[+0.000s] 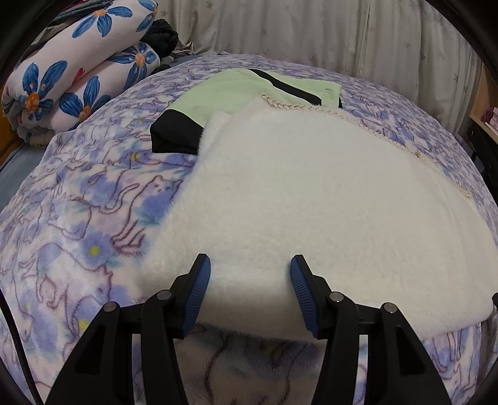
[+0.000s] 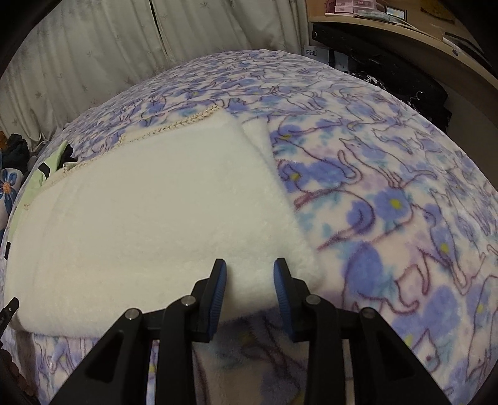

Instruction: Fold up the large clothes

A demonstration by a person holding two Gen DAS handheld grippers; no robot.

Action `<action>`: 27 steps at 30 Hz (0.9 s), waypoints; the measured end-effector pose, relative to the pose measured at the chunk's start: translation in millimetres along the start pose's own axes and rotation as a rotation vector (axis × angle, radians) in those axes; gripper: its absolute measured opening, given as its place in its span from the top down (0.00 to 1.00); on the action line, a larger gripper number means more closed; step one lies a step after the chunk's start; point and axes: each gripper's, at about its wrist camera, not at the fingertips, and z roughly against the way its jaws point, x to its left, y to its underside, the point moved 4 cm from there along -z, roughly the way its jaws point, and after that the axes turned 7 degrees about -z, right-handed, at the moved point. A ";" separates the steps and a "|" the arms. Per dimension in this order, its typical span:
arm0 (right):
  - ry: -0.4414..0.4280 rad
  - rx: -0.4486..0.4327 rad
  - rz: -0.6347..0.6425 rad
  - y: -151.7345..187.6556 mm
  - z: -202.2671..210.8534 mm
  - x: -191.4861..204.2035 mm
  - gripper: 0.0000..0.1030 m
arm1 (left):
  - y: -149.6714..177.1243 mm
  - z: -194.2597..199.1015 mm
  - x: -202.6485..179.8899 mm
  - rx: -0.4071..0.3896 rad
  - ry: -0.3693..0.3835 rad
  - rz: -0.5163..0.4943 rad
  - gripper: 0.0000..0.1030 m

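Folded white fleece garment (image 1: pixel 295 199) spread on cat-print bed blanket (image 1: pixel 77 218), partly over green-and-black shirt (image 1: pixel 224 93). Left gripper (image 1: pixel 250 264) and right gripper (image 2: pixel 250 268) poised at near edge, jaws wide apart, gripping nothing.

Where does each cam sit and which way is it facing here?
Left wrist: on the left tool, looking forward along its open fingers over the near edge of the white fleece garment toward the green-and-black garment and curtain; only the tool's own fingers show.
Right wrist: on the right tool, open, at the fleece's near right end, facing the curtain and a shelf; only its own fingers show.
Shared: fleece, green garment, cat-print blanket, curtain.
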 end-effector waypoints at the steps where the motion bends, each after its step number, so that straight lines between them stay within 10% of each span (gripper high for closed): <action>1: 0.000 0.003 -0.001 0.0 1.5 0.5 0.69 | 0.4 1.0 -0.7 0.004 0.000 -0.004 0.49; 7: -0.041 0.013 -0.029 0.6 22.7 3.6 0.69 | 1.4 18.2 0.5 0.028 0.025 0.004 0.31; 27: -0.197 -0.052 0.125 49.0 123.9 66.7 0.69 | 27.4 116.7 12.0 0.032 0.150 0.013 0.30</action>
